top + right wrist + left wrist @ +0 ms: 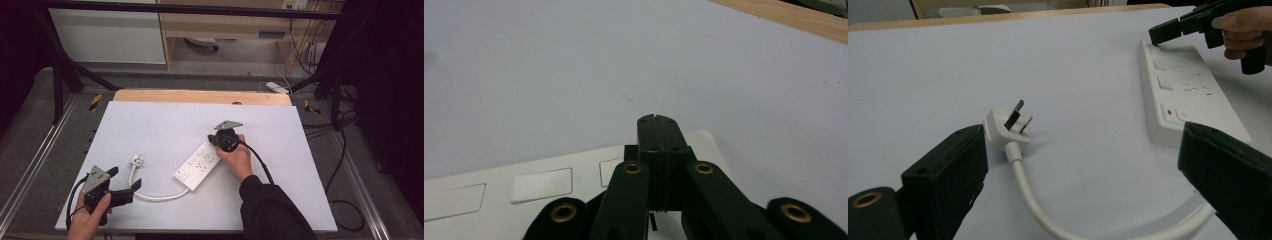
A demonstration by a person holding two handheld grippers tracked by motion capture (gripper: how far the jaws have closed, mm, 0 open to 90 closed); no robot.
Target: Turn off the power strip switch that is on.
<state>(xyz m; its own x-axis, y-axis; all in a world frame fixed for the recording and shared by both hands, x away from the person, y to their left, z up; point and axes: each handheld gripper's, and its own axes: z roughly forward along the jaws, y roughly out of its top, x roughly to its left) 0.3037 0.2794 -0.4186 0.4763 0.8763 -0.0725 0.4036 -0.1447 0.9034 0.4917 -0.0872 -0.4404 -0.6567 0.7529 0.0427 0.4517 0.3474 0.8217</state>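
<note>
A white power strip (196, 168) lies diagonally at the middle of the white table. Its white cable (152, 196) loops round to a white plug (136, 160) lying prongs-up. My left gripper (125, 178) is held near the front left edge, open, with nothing between its jaws. In the left gripper view, the plug (1005, 127) and cable (1030, 197) lie ahead of that gripper (1083, 165), and the strip (1188, 95) is to the right. My right gripper (211, 141) is shut with its tips at the strip's far end. In the right gripper view those shut tips (658, 122) hang over the strip (484, 205).
The white table surface (165, 125) has a wooden strip (200, 96) along its far edge. Black frame bars (60, 75) and cables (345, 150) stand around the table. A white adapter (277, 87) lies on the floor beyond.
</note>
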